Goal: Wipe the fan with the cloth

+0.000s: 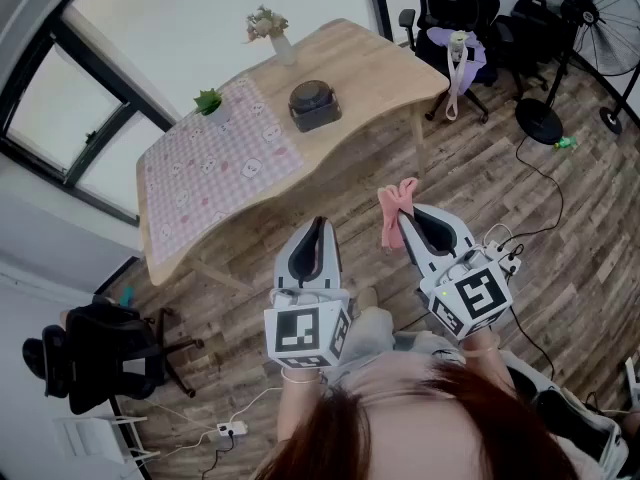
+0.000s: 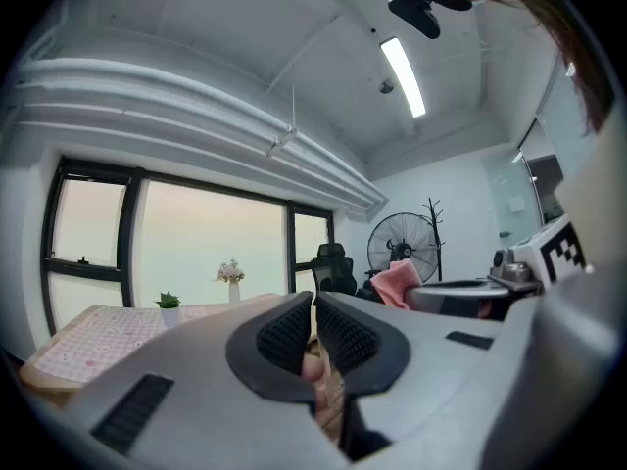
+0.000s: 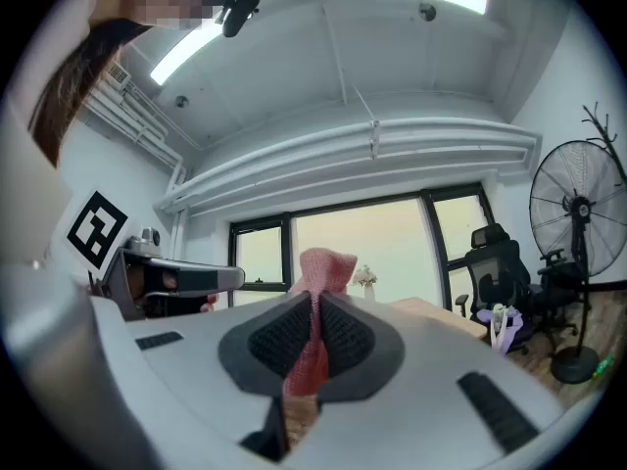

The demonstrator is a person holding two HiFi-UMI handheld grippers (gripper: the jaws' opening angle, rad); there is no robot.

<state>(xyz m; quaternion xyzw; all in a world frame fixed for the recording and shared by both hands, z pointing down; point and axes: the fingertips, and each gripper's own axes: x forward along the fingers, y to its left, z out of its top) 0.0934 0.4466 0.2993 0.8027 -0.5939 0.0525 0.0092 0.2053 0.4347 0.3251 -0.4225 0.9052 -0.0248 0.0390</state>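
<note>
The standing fan (image 1: 590, 18) with its black wire cage is at the far right of the room, on a round base (image 1: 540, 120). A pink cloth (image 1: 393, 208) hangs from my right gripper (image 1: 405, 218), which is shut on it. In the right gripper view the cloth (image 3: 323, 267) sticks up between the pads, and the fan (image 3: 580, 209) stands to the right. My left gripper (image 1: 318, 226) is held beside the right one, shut with nothing in it. The left gripper view shows the fan (image 2: 404, 248) far ahead and the cloth (image 2: 397, 280) to the right.
A wooden table (image 1: 380, 68) ahead carries a checked mat (image 1: 220, 158), a flower vase (image 1: 275, 33), a small plant (image 1: 208, 100) and a dark round object (image 1: 315, 103). Office chairs (image 1: 450, 18) stand near the fan, another (image 1: 90, 353) is at lower left. Cables (image 1: 545, 183) run over the wood floor.
</note>
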